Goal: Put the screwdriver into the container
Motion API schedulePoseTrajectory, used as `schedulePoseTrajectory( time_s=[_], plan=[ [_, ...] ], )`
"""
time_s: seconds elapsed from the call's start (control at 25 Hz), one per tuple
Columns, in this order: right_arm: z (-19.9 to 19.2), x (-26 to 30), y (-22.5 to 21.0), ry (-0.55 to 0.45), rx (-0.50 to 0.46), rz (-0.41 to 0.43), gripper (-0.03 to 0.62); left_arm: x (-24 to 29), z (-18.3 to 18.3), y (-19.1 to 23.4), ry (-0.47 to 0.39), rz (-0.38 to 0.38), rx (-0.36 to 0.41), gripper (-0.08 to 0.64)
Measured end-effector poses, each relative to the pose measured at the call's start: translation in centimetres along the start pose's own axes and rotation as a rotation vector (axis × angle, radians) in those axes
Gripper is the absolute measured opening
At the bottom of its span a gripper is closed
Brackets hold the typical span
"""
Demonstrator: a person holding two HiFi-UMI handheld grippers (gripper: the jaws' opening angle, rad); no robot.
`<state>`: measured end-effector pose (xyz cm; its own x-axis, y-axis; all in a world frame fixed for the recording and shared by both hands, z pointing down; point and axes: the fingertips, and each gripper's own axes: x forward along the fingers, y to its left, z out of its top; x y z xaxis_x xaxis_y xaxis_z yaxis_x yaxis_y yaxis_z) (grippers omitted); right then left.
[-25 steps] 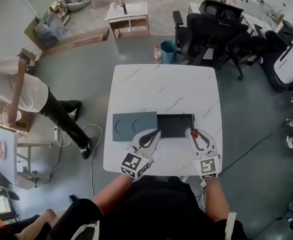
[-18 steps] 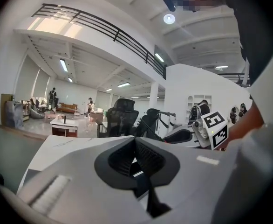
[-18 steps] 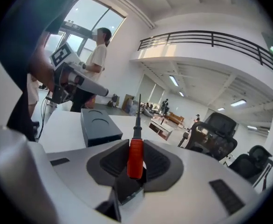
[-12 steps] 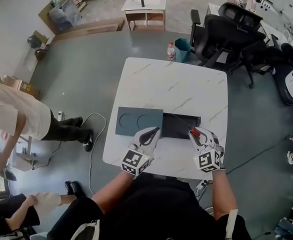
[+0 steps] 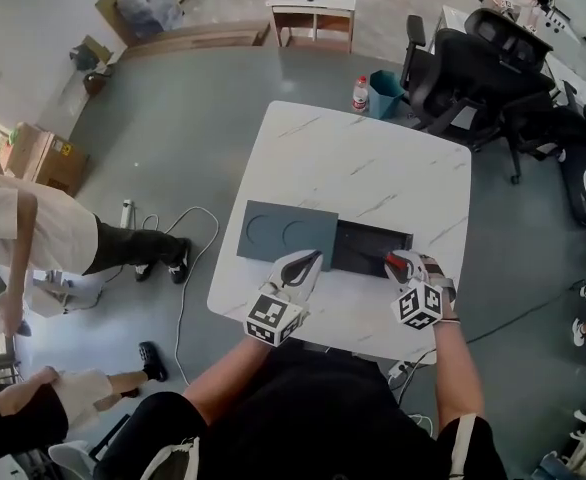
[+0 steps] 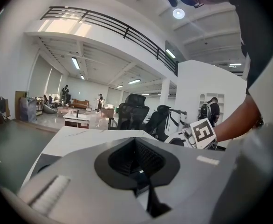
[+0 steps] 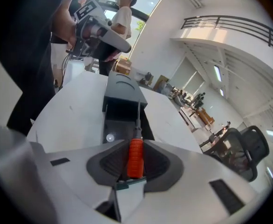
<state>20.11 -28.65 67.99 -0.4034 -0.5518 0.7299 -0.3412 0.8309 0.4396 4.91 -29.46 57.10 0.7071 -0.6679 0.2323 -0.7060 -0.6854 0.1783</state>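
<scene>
A screwdriver with a red handle (image 7: pixel 135 157) sits between the jaws of my right gripper (image 7: pixel 135 149), which is shut on it. Its thin metal shaft (image 7: pixel 137 121) points at the open black container (image 7: pixel 121 112). In the head view the right gripper (image 5: pixel 403 264) is at the container's (image 5: pixel 358 250) right end, with the red handle (image 5: pixel 393 261) over the rim. A grey lid (image 5: pixel 288 232) with two round recesses lies against the container's left side. My left gripper (image 5: pixel 303 265) rests at the lid's near edge, shut and holding nothing (image 6: pixel 141 169).
The white marble table (image 5: pixel 353 168) carries only the container and lid. On the floor beyond it stand a water bottle (image 5: pixel 359 95), a blue bin (image 5: pixel 383 92) and office chairs (image 5: pixel 478 68). A person (image 5: pixel 33 230) stands at the left, beside a cable (image 5: pixel 188 230).
My right gripper has turned, swinging the screwdriver from pointing away from me to pointing left over the container. The head camera has shifted. The left gripper stays at the lid.
</scene>
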Motion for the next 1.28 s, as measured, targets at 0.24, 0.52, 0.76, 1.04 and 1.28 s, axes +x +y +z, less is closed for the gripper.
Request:
schedulePoseTrajectory(
  time_s=[0.24,0.52,0.76,1.04,1.28],
  plan=[
    [-1.0,2.5,1.1,0.057,-0.061,0.12,0.097,-0.3,-0.8,0.1,0.009,0.019,-0.014,0.009],
    [-1.7,4.8,1.8,0.143,-0.14,0.22,0.097,-0.8,-1.5,0.2,0.019,0.035,-0.025,0.009],
    [-2.1,6.0,2.3,0.212,-0.152,0.271,0.098,-1.4,-1.7,0.5,0.022,0.049,-0.026,0.009],
    [-2.9,6.7,3.3,0.272,-0.167,0.303,0.101,-2.1,-1.8,0.9,0.021,0.06,-0.026,0.009],
    [-2.7,6.4,3.1,0.276,-0.148,0.293,0.132,-2.3,-1.9,0.8,0.02,0.057,-0.028,0.009]
  ],
)
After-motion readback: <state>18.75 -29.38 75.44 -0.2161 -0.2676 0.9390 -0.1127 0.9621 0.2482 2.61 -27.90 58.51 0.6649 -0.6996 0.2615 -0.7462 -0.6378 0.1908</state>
